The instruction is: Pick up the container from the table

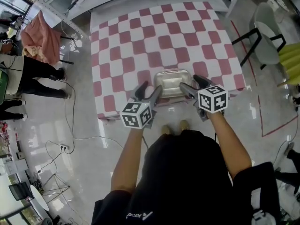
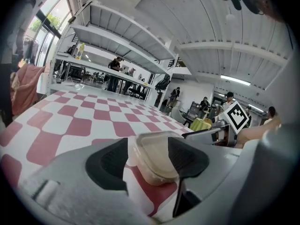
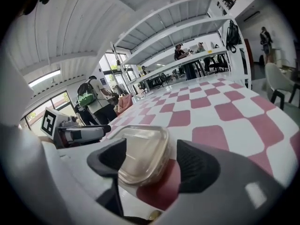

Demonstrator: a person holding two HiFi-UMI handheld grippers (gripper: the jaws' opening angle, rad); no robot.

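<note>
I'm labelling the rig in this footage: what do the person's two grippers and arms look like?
Both the left gripper and the right gripper have grey bodies, two jaws with black textured pads, and a white cube printed with black square markers. The person wears a black short-sleeved top with a small white logo.
</note>
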